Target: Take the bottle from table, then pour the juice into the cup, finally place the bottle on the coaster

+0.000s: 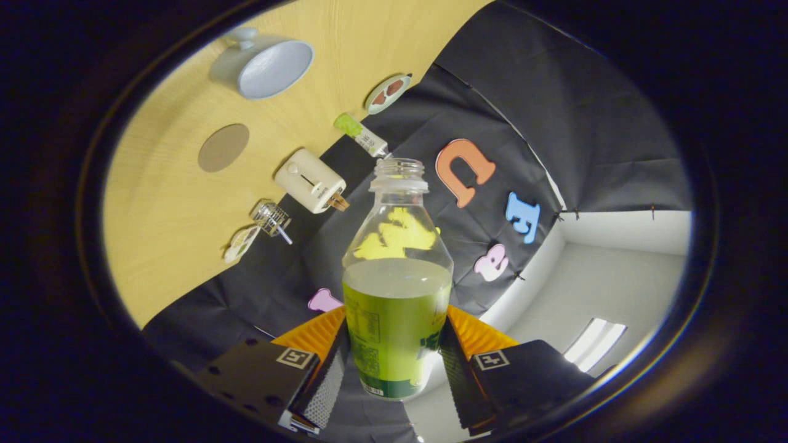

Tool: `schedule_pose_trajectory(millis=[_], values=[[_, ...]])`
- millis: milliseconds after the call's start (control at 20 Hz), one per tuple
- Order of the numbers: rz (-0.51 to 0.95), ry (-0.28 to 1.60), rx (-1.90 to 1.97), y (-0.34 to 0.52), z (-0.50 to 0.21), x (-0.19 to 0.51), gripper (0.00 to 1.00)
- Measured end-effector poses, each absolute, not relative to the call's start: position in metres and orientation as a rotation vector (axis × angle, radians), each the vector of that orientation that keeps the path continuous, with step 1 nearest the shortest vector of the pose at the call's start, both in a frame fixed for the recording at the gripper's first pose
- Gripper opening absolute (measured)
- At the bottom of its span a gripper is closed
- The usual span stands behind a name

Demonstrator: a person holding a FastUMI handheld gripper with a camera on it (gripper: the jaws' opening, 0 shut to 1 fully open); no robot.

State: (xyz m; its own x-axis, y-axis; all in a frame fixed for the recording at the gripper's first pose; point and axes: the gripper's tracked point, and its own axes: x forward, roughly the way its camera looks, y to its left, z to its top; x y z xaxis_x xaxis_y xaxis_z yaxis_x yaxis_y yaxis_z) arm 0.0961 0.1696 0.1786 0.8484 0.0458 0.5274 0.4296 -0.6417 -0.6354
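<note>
Gripper (394,363): fingers clamp both sides of the uncapped clear plastic bottle (397,289) with green label
Juice: pale, partly filling the bottle
Wooden counter (166,209): white cup (271,64), round brown coaster (223,147), white toaster (309,181)

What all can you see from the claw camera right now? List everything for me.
bottle: 1, clear with a green label, uncapped, partly full of liquid, held between the claw's fingers
cup: 1, pale blue-white, on the wooden table beyond the bottle, mouth facing the camera
coaster: 1, brown, round, flat on the table between the cup and the toaster
toaster: 1, cream, near the table edge by the wall
tube: 1, green and white, lying at the table edge
small plate: 1, light with brown pieces on it, at the table edge
wire basket: 1, metal, beside the toaster
flat patterned item: 1, light, next to the basket; cannot tell what it is
table: 1, light wood
claw: 1, both fingers pressed on the bottle's sides
</note>
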Motion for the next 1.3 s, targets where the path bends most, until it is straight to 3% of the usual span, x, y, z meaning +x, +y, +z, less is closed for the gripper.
schedule_pose_trajectory(millis=[600, 1300], values=[[-0.503, -0.307, -2.226, 0.19, 0.189, 0.103, 0.8], [-0.347, -0.062, -1.777, 0.16, 0.126, 0.12, 0.81]])
